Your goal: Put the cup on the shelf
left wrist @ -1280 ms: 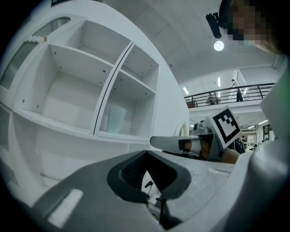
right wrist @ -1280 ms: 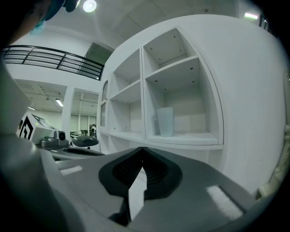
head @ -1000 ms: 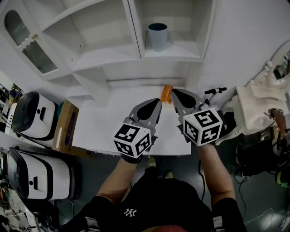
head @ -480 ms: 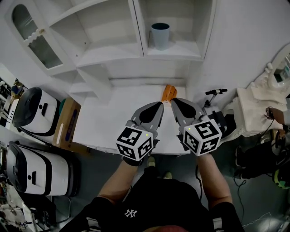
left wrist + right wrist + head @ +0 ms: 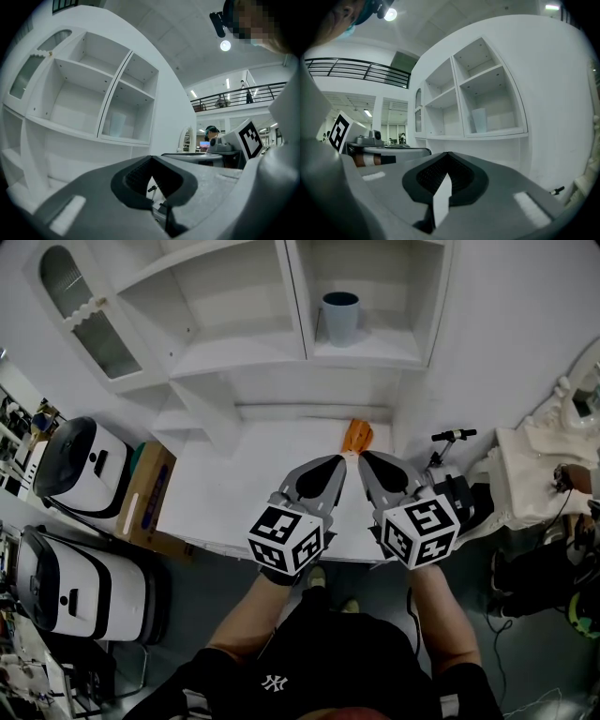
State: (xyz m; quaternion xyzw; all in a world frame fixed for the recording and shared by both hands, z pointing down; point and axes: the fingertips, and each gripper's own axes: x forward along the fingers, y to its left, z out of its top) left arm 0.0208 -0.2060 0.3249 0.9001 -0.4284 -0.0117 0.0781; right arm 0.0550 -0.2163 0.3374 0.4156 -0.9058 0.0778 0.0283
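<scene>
Left gripper (image 5: 340, 459): jaws pressed together with nothing between them, held over the table's front edge, just beside the other gripper.
Right gripper (image 5: 365, 455): jaws also together and empty, tips pointing at the back wall.
Step in hand: judging by where the cup stands, the placing looks done. What is left is to draw both grippers down and toward the body, level, with no sweep forward.
Table (image 5: 234, 493): white top, bare under the grippers.
In the way: an orange thing (image 5: 356, 435) lies at the back of the table just ahead of the tips, so a forward push would hit it.
Cup (image 5: 340, 317): upright in the lower right compartment of the shelf (image 5: 370, 354), near its left wall and well apart from both grippers.
Around: a cardboard box (image 5: 142, 498) and white machines (image 5: 80, 470) at the left, an arched glass door (image 5: 80, 322) hanging open, and a black handle (image 5: 453, 435) at the right.
</scene>
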